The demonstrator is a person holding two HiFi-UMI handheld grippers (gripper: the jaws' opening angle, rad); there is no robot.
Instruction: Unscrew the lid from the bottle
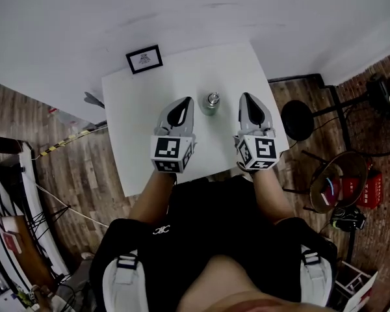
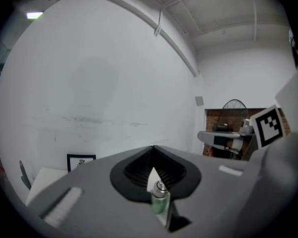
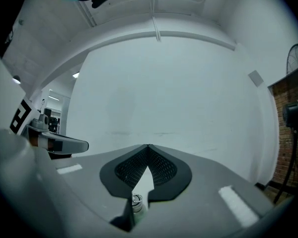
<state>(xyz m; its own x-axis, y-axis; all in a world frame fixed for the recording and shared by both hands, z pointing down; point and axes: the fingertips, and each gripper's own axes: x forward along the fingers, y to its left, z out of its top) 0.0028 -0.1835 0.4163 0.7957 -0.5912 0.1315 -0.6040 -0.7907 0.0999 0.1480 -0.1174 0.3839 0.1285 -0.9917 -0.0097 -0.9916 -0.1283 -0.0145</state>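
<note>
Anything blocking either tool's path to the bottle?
Nothing visible. The bottle stands on the white table between the left tool and right tool, only bare tabletop in each gap. The framed picture sits at the far corner, clear of both.

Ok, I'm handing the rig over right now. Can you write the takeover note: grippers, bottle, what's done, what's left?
Left gripper: shut and empty, over the white table, just left of the bottle and not touching it.
Right gripper: shut and empty, just right of the bottle, also apart from it.
Small greenish bottle: upright near the middle of the table, between the two grippers, with its silver lid on.
Done: nothing yet; no grip taken.
Left: open both grippers, probably hold the bottle's body with one, take the lid with the other, and unscrew it.
</note>
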